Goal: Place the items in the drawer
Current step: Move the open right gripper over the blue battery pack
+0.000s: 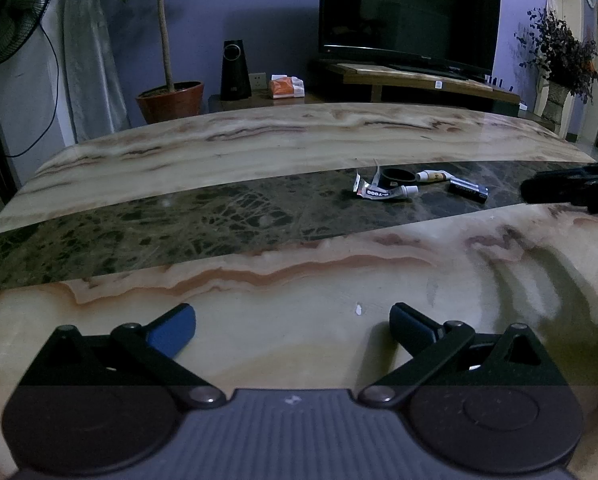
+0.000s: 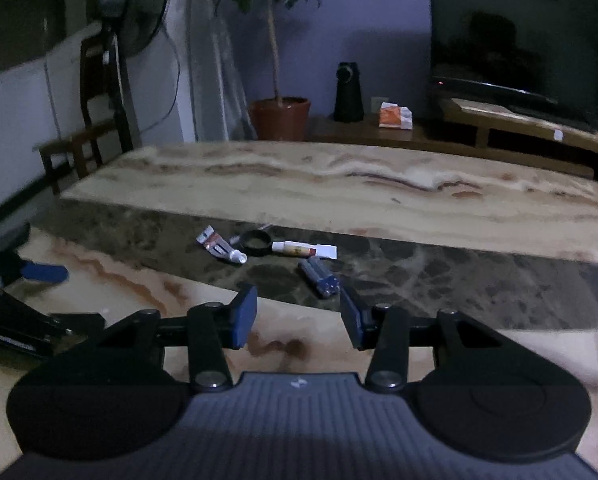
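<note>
Small items lie on the dark marble strip of the table: a crumpled glue tube [image 1: 385,191] [image 2: 222,249], a black ring [image 1: 398,177] [image 2: 255,241], a white and brown tube [image 1: 433,176] [image 2: 304,250] and a pack of batteries [image 1: 468,192] [image 2: 321,273]. My left gripper [image 1: 293,326] is open and empty, low over the pale marble, well short of the items. My right gripper [image 2: 297,314] is open and empty, its fingertips just short of the batteries. It shows as a dark shape at the right edge of the left wrist view [image 1: 571,192]. No drawer is in view.
The marble table [image 1: 259,152] [image 2: 419,200] has pale slabs on both sides of the dark strip. Behind it stand a potted tree [image 1: 170,100], a black speaker [image 1: 235,72], a tissue pack [image 1: 286,86], a TV [image 1: 407,16] and a fan [image 2: 127,4].
</note>
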The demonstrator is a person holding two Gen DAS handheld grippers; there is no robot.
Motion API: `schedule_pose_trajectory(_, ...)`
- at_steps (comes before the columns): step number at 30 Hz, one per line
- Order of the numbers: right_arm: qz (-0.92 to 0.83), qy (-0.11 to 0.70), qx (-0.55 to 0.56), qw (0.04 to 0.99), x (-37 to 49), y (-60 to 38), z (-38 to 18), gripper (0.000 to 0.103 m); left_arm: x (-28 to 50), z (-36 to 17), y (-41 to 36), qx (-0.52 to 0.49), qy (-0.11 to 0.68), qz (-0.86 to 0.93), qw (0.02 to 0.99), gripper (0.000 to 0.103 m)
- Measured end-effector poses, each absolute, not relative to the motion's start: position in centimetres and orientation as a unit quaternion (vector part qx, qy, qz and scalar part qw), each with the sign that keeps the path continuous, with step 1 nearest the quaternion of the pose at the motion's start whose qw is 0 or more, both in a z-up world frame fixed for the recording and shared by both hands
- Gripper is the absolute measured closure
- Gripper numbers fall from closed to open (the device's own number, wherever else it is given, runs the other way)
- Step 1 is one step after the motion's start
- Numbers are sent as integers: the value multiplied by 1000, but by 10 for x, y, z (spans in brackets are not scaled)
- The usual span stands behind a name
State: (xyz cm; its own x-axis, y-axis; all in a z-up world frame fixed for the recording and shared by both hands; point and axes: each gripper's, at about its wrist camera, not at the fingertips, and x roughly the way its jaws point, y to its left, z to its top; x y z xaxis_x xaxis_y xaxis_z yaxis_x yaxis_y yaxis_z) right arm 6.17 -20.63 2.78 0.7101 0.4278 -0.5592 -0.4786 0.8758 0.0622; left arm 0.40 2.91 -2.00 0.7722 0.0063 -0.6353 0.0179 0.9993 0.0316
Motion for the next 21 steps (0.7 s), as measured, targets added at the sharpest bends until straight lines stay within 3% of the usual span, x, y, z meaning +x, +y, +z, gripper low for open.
schedule_pose_trajectory(6,244,295,-100,918,76,-186,15,55,4,-20,29,18,337,-3,941,0)
schedule_pose_trajectory(21,245,318,-88,912,118,-184,-9,51,4,-20,29,18,337,-3,941,0)
